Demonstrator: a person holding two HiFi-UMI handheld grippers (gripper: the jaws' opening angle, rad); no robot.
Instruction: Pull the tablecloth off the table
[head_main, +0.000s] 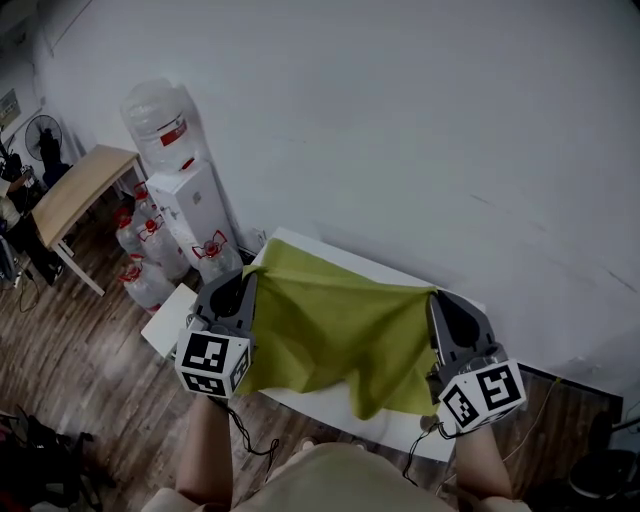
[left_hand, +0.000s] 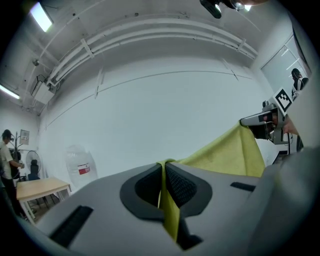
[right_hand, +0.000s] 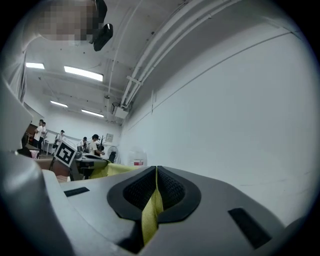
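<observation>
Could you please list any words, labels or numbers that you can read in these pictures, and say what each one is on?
No text here can be read.
Red label on the water bottle: too blurred to read.
Red mark on the front of the dispenser: too blurred to read.
Wall poster: too small to read.

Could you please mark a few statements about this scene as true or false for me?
1. The left gripper and the right gripper are each shut on the yellow-green tablecloth. True.
2. A water dispenser stands to the left of the white table. True.
3. The tablecloth lies flat and covers the whole table. False: it is lifted and sags between the two grippers, with bare table showing beneath.
4. The left gripper's fingers stand apart with nothing between them. False: they are closed with the cloth pinched between them.
</observation>
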